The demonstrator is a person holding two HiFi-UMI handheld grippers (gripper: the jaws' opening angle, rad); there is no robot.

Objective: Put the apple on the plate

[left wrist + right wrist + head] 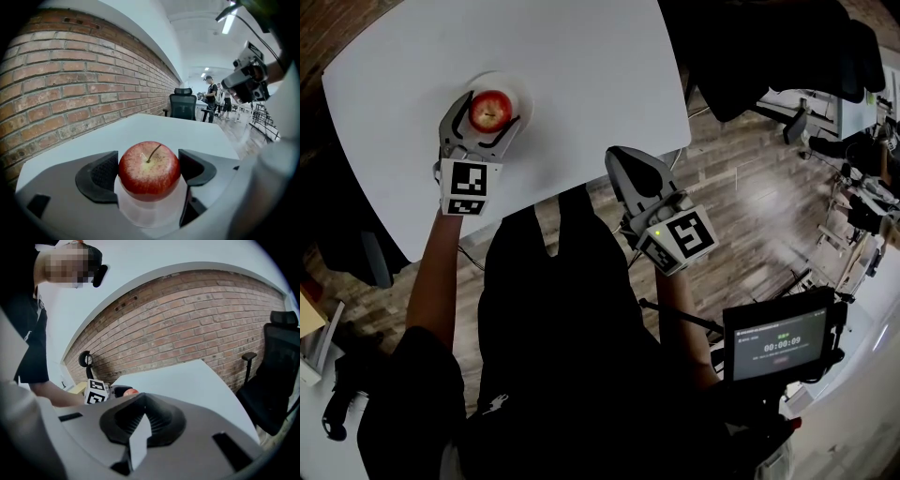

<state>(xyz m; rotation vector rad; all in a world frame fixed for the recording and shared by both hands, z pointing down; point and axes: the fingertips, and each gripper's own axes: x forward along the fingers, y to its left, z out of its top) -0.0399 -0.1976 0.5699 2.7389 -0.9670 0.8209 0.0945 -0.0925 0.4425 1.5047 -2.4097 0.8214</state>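
Observation:
The red apple (490, 110) (149, 168) rests on a small white plate (521, 94) (147, 213) at the near left of the white table (581, 75). My left gripper (492, 109) (149, 172) reaches over the plate, and its two black pads press the apple's left and right sides. My right gripper (623, 159) (143, 406) hangs shut and holds nothing, just off the table's near right edge. From the right gripper view a sliver of the apple (131, 391) shows beyond the left gripper's marker cube (96, 397).
A brick wall (70, 84) runs along the table's far side. A black office chair (276, 376) (183, 105) stands at the table's end. A screen device (778, 345) sits low at my right. People (213, 93) stand far off on the wooden floor.

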